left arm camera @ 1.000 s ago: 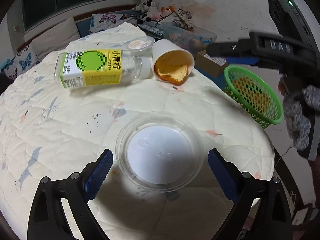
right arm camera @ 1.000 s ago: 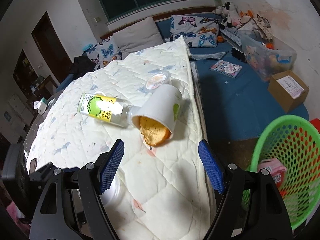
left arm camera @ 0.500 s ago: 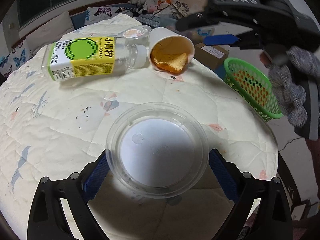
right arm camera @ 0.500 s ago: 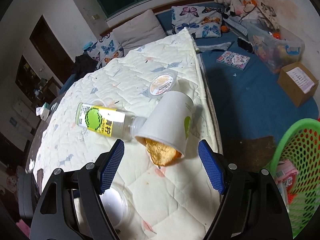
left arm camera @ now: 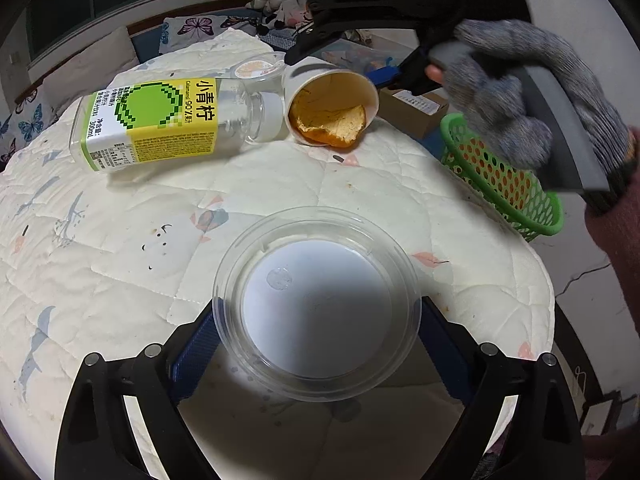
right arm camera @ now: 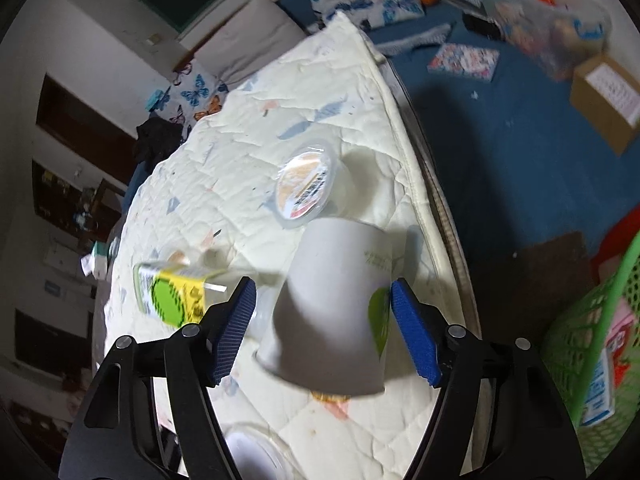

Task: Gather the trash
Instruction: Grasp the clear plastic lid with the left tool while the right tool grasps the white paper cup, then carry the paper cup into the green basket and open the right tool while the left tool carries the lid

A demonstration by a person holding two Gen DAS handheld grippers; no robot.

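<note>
A clear round plastic lid [left arm camera: 318, 304] lies on the quilted mattress between the open fingers of my left gripper [left arm camera: 318, 340], which straddles it; its pads reach the rim. A white paper cup [right arm camera: 332, 308] with orange residue lies on its side, also in the left wrist view [left arm camera: 330, 110]. My right gripper [right arm camera: 320, 328] is open around the cup, one pad on each side, apart from its wall. A plastic bottle with a yellow-green label [left arm camera: 160, 124] lies beside the cup. A small sealed cup [right arm camera: 306, 188] sits behind them.
A green mesh basket [left arm camera: 504, 184] stands on the floor off the mattress's right edge and holds packaging [right arm camera: 600, 380]. A cardboard box [right arm camera: 608, 100] and a clear storage bin [right arm camera: 548, 32] stand on the blue floor. Pillows lie at the far end.
My right gripper has come down and forward until its fingers straddle the paper cup. My left gripper has moved forward so the clear lid now lies between its pads.
</note>
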